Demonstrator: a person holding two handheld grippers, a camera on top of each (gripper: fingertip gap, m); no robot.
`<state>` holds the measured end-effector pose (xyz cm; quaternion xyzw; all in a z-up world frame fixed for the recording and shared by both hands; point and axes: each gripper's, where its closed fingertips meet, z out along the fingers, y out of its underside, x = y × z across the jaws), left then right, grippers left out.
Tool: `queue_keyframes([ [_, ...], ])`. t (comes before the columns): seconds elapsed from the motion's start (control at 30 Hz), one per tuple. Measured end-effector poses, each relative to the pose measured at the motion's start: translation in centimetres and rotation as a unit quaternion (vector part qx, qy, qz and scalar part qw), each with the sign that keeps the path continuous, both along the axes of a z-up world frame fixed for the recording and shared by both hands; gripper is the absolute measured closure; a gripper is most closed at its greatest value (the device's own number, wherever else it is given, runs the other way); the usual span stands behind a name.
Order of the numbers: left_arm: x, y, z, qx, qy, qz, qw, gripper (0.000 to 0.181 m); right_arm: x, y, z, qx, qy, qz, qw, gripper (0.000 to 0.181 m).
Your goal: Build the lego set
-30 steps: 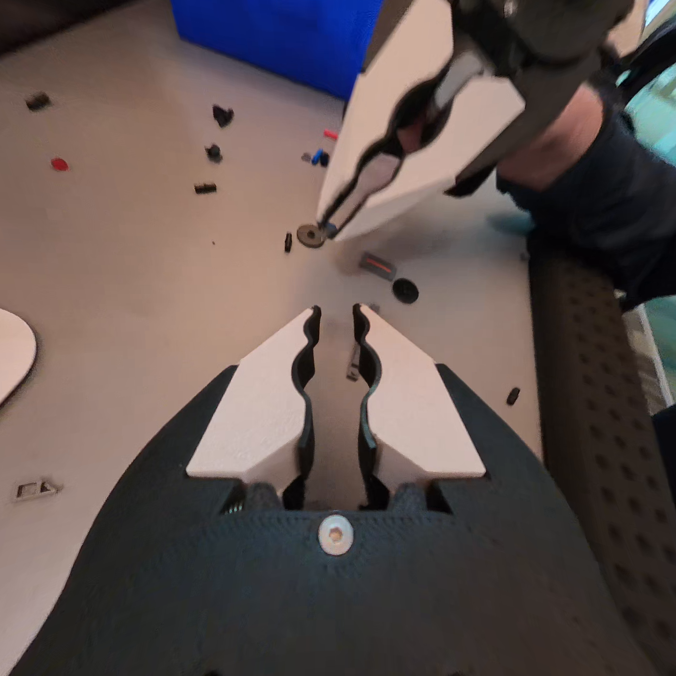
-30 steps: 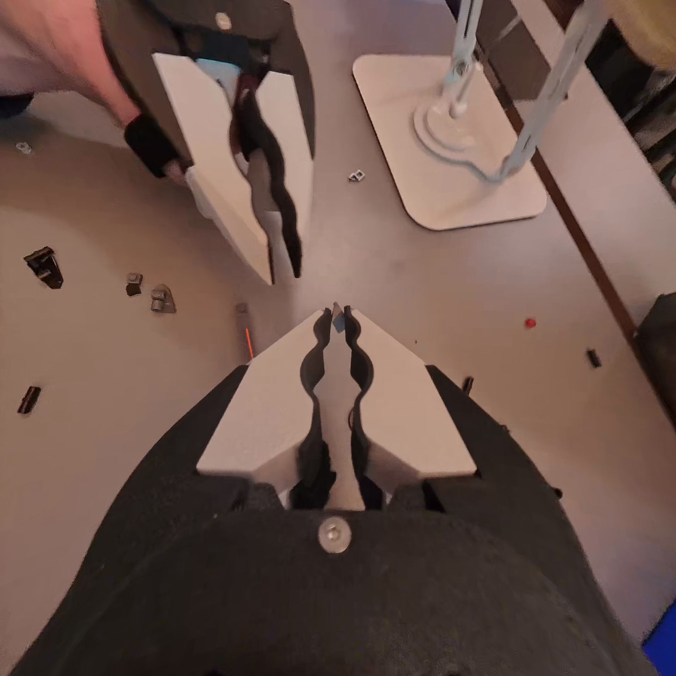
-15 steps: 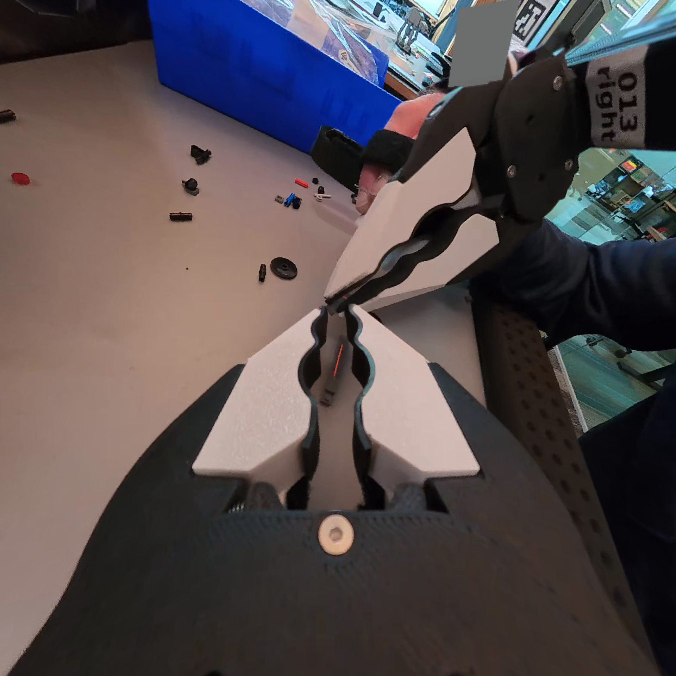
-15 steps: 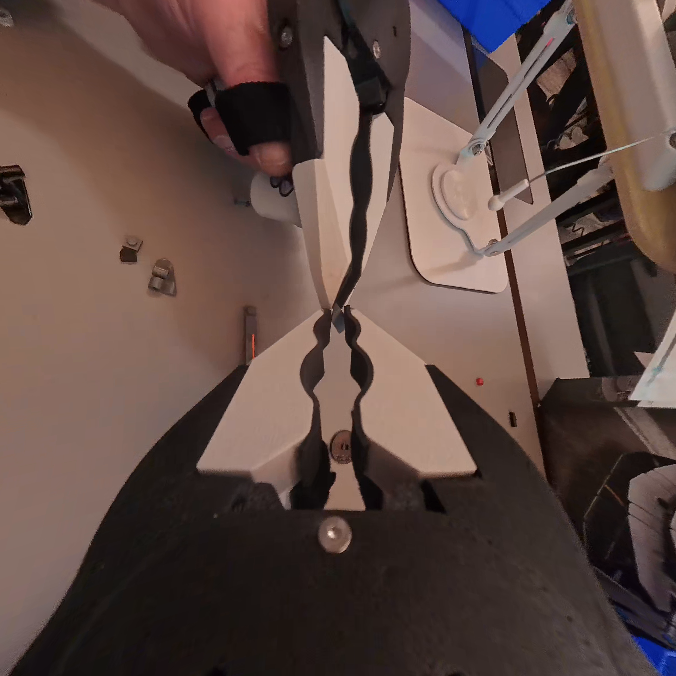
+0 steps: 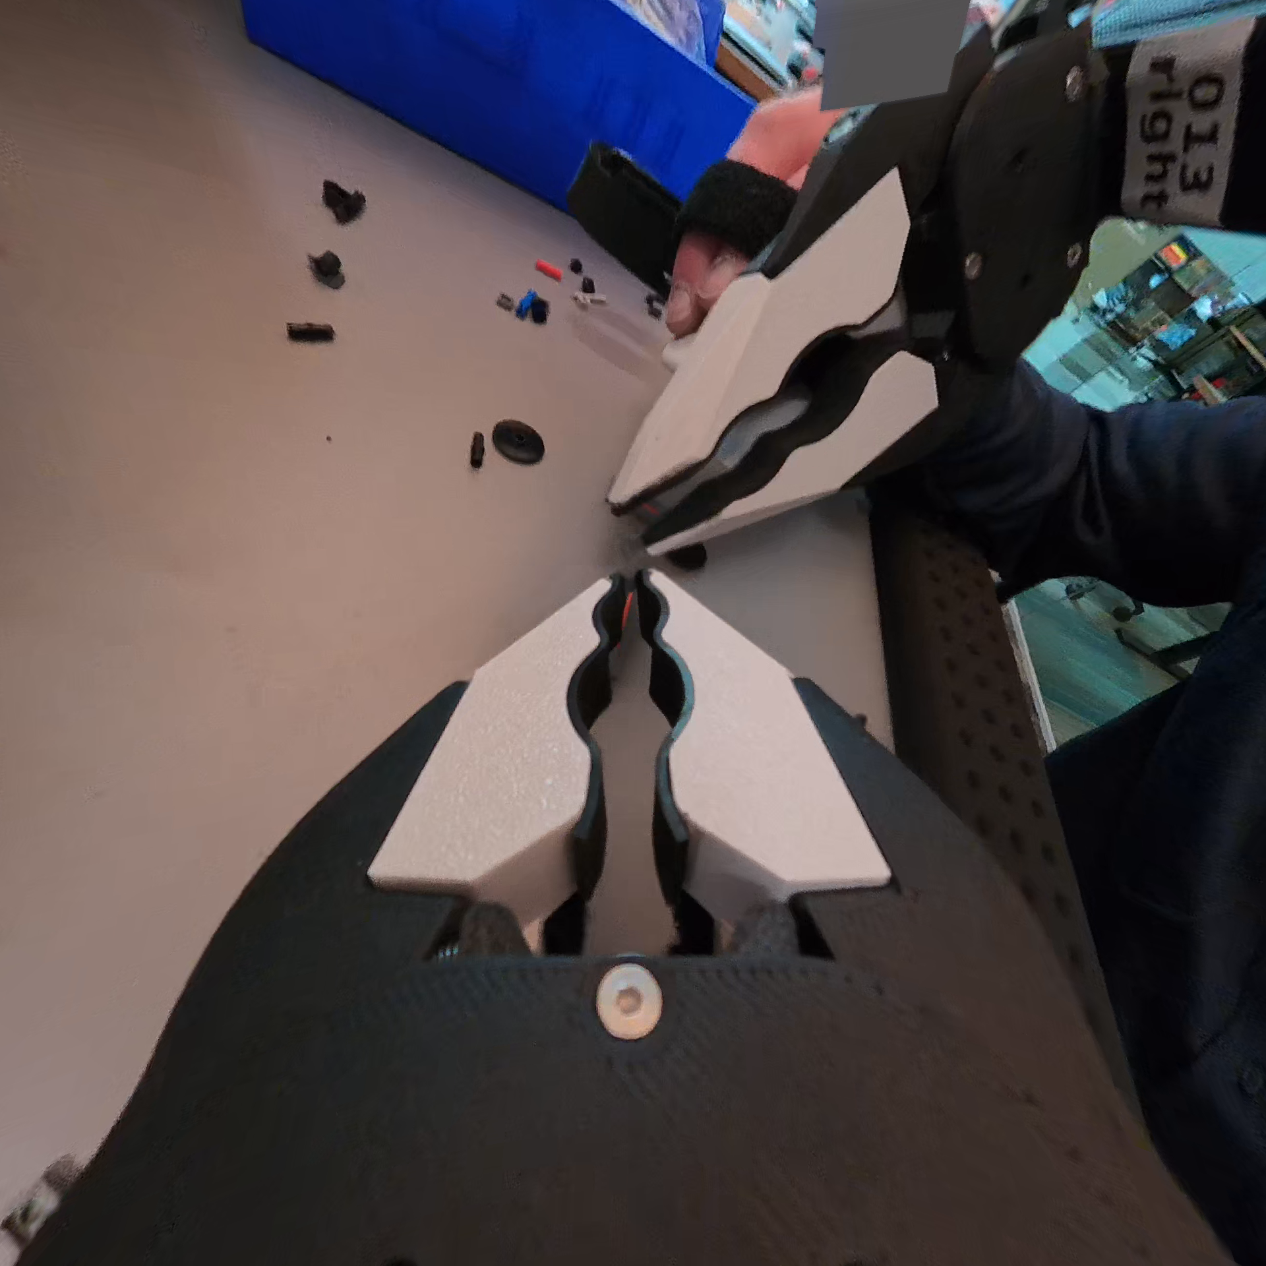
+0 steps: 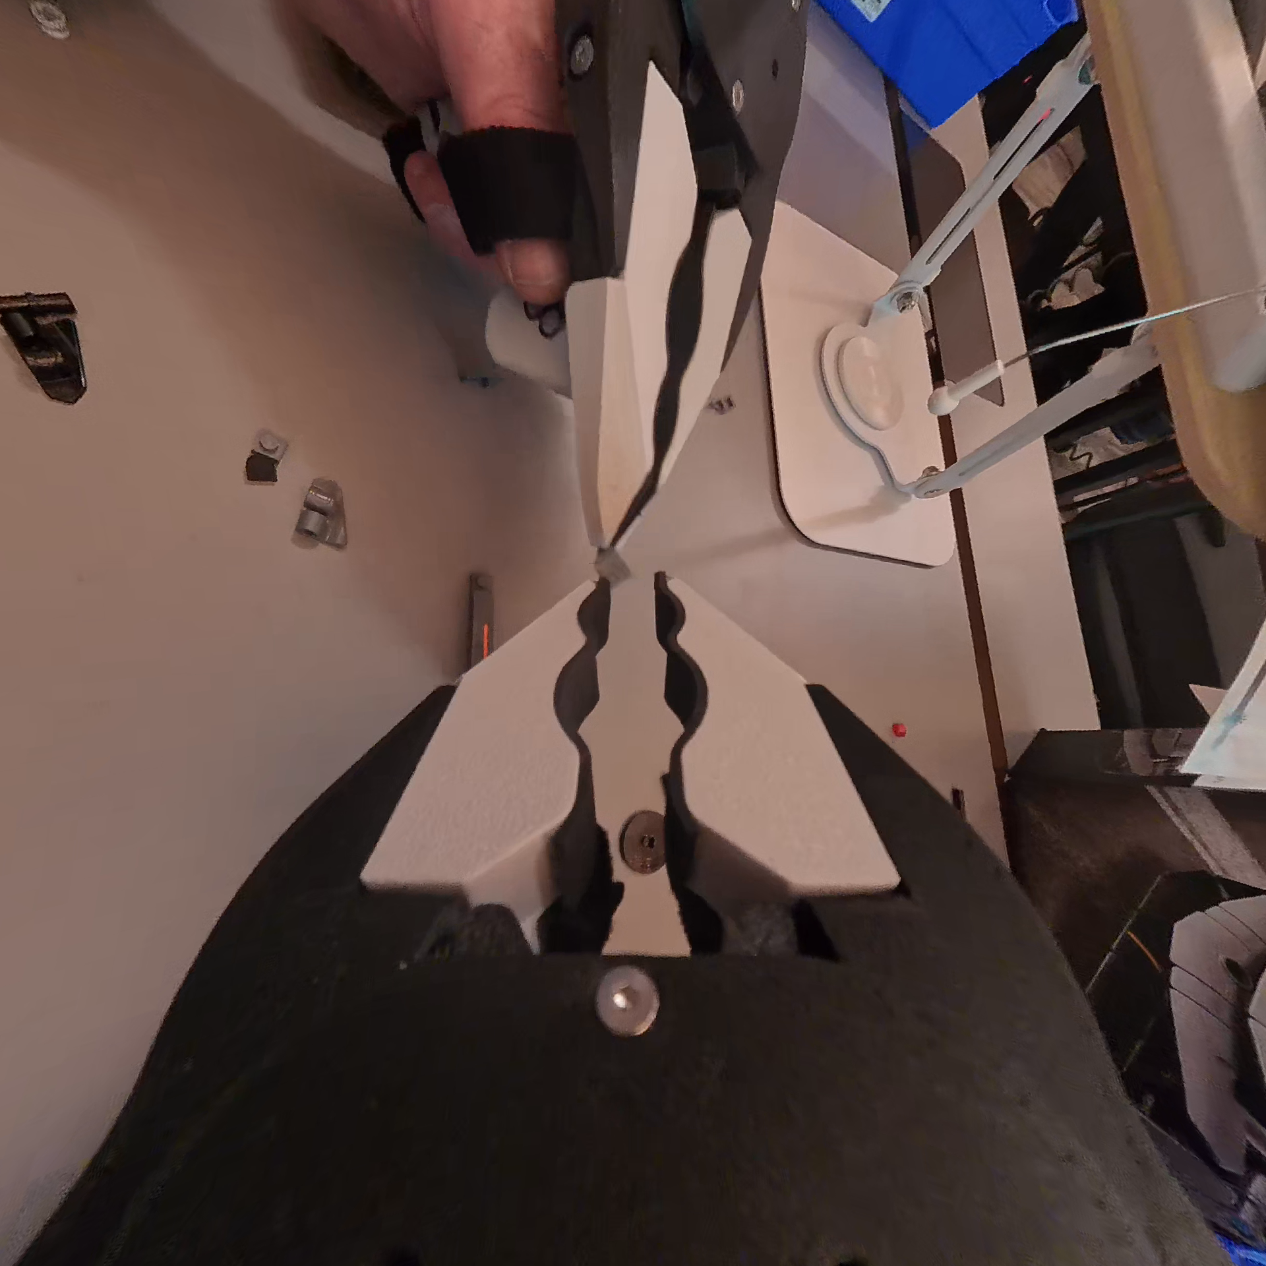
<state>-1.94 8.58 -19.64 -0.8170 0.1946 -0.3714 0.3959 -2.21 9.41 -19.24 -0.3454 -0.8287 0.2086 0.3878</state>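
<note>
A small light-grey lego piece [image 6: 612, 565] sits pinched in the tips of my left gripper [image 6: 607, 548], which comes down from above in the right wrist view. In the left wrist view the left gripper [image 5: 628, 581] has its jaws almost together, and the piece [image 5: 627, 551] is a blurred speck at the tips. My right gripper [image 6: 629, 582] is open, its tips just below the piece and apart from it. It also shows in the left wrist view [image 5: 631, 526], tip to tip with the left one. A grey bar with an orange stripe [image 6: 479, 620] lies on the table.
Small black, blue and red pieces lie on the table, with a black round disc [image 5: 518, 440] nearest. A blue bin [image 5: 514, 89] stands at the back. Grey brackets [image 6: 320, 514] and a black part [image 6: 44, 342] lie left. A white lamp base [image 6: 856, 411] stands right. Less than 4 cm separates the two grippers' tips.
The right gripper carried the small grey piece to the left gripper's tips. The left gripper has shut on it and the right gripper has opened and let go.
</note>
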Motion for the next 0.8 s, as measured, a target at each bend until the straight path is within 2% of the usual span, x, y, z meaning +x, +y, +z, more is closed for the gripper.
queue_keyframes([
  [0.3, -0.5, -2.5, -3.9, -0.094, 0.072, -0.043, 0.992, 0.179, 1.5, -1.1, -3.6, -0.047, -0.109, 0.022, 0.993, 0.172],
  [0.43, -0.2, -2.7, -4.6, -0.107, 0.092, -0.053, 0.989, 0.179, 2.1, -1.7, -5.3, -0.054, -0.151, 0.033, 0.986, 0.171],
  [0.8, 0.6, -2.8, -5.4, -0.124, 0.097, -0.069, 0.985, 0.179, 2.4, -2.4, -6.2, -0.083, -0.178, 0.041, 0.98, 0.17],
])
